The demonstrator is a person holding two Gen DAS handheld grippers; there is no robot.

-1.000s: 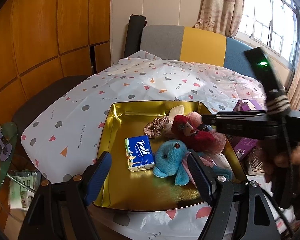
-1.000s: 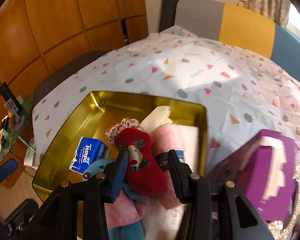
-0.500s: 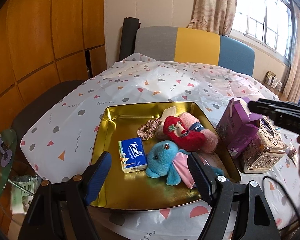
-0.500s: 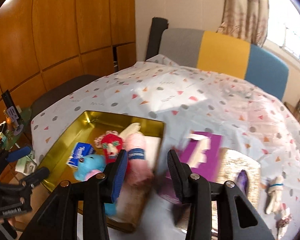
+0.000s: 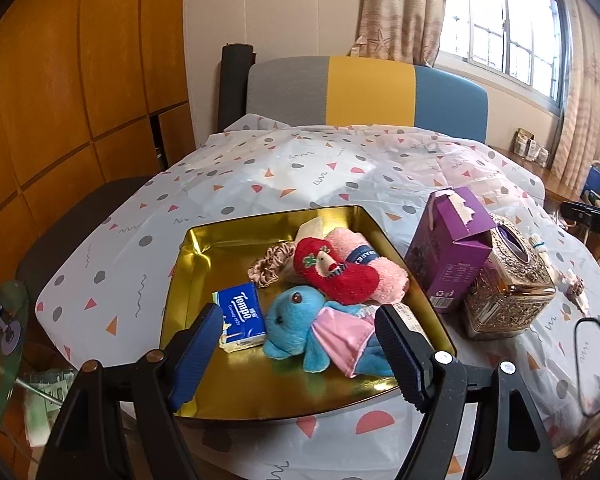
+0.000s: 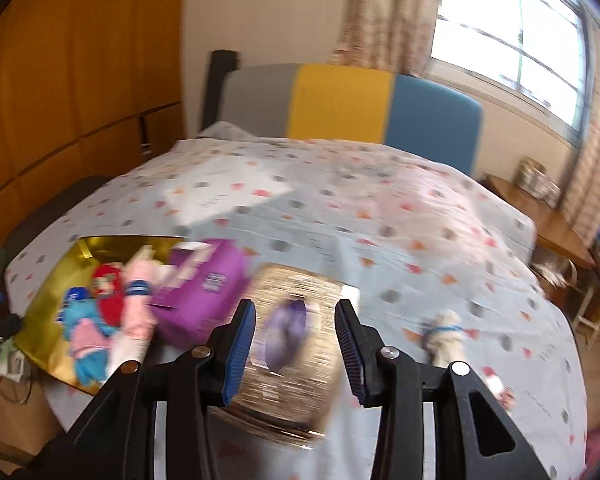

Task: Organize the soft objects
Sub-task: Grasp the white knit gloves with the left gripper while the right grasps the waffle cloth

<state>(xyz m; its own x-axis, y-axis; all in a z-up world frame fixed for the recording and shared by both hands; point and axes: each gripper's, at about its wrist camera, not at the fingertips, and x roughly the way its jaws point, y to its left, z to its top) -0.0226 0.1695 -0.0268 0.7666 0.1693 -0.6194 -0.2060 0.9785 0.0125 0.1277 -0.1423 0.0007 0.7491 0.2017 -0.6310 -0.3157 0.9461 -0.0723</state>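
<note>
A gold tray (image 5: 180,280) sits at the near left of the tabletop (image 5: 340,172), which wears a white cloth dotted with coloured triangles and spots. Inside the tray the soft things lie bunched toward its right side: a red sock (image 5: 336,270) rests on top of a rolled pink towel (image 5: 384,276), a blue plush toy (image 5: 296,316) sprawls just in front of them on the near side, and a satin scrunchie (image 5: 270,264) is tucked against the sock's left. A blue tissue pack (image 5: 242,316) lies flat to the left of the plush, touching it or nearly so.

Just right of the tray stands a purple box (image 5: 452,248) with a torn top, and right of that, touching it, an ornate gold tissue holder (image 5: 508,296). Farther right on the cloth lies a small white plush (image 6: 444,336) with a blue band, well apart from the tray.

The left claw (image 5: 298,344) hangs at the tray's near edge, its blue pads (image 5: 198,344) wide apart with nothing between them. The right claw (image 6: 296,344) hovers above the gold holder, fingers spread and empty; its view is smeared with blur
</note>
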